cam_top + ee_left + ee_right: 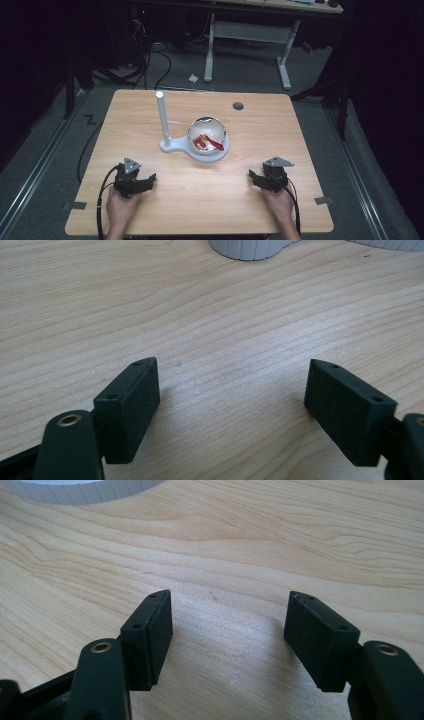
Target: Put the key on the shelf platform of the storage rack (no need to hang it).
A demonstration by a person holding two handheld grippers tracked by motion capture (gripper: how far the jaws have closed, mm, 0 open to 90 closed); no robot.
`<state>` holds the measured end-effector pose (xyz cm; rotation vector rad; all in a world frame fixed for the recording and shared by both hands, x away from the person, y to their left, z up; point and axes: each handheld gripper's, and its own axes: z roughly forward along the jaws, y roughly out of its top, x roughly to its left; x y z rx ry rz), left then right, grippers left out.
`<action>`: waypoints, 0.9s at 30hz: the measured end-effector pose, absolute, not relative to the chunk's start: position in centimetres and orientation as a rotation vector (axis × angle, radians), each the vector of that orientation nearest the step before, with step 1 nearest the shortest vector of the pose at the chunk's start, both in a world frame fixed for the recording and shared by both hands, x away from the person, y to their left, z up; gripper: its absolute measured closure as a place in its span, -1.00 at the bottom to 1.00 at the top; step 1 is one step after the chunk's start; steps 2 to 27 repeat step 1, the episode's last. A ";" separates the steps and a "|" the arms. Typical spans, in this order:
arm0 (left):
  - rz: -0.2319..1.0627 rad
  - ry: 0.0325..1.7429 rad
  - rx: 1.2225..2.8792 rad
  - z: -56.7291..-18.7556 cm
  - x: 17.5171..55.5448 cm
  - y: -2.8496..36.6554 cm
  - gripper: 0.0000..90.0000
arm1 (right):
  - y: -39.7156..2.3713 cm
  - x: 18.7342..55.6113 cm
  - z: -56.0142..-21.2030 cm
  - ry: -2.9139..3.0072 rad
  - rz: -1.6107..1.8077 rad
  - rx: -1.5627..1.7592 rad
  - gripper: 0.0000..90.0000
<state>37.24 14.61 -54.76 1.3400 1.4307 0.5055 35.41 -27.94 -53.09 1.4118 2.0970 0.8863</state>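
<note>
My left gripper (148, 179) rests on the wooden table (200, 200) at the near left, held by a hand, its jaws open over bare wood (232, 365). At the near right my right gripper (253, 176) lies the same way, open with nothing between its jaws (230, 597). Between and beyond them stands a white base (172, 146) with an upright white post (162, 117) and a shiny round bowl (207, 134) that holds red and white pieces (206, 143). The ribbed edge of the white base (250, 247) lies ahead of the left gripper, and the same white base (75, 491) lies ahead of the right one.
A dark round hole (238, 106) sits in the tabletop at the far right. Cables trail from both grippers off the near edge. Beyond the table are a white desk frame (247, 35) and cables on a grey floor.
</note>
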 end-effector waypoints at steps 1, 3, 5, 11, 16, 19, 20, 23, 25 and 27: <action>0.505 1.431 1.340 -54.8 37.2 14.6 -0.50 | -27.9 35.4 -53.1 2.097 0.886 1.412 -0.19; 0.505 1.431 1.340 -54.8 37.2 14.6 -0.50 | -27.9 35.4 -53.1 2.097 0.886 1.412 -0.19; 0.505 1.431 1.340 -54.8 37.2 14.6 -0.50 | -27.9 35.4 -53.1 2.097 0.886 1.412 -0.19; 0.505 1.431 1.340 -54.8 37.2 14.6 -0.50 | -27.9 35.4 -53.1 2.097 0.886 1.412 -0.19; 0.505 1.431 1.340 -54.8 37.2 14.6 -0.50 | -27.9 35.4 -53.1 2.097 0.886 1.412 -0.19; 0.505 1.431 1.340 -54.8 37.2 14.6 -0.50 | -27.9 35.4 -53.1 2.097 0.886 1.412 -0.19; 0.505 1.431 1.340 -54.8 37.2 14.6 -0.50 | -27.9 35.4 -53.1 2.097 0.886 1.412 -0.19; 0.505 1.431 1.340 -54.8 37.2 14.6 -0.50 | -27.9 35.4 -53.1 2.097 0.886 1.412 -0.19; 0.505 1.431 1.340 -54.8 37.2 14.6 -0.50 | -27.9 35.4 -53.1 2.097 0.886 1.412 -0.19; 0.505 1.431 1.340 -54.8 37.2 14.6 -0.50 | -27.9 35.4 -53.1 2.097 0.886 1.412 -0.19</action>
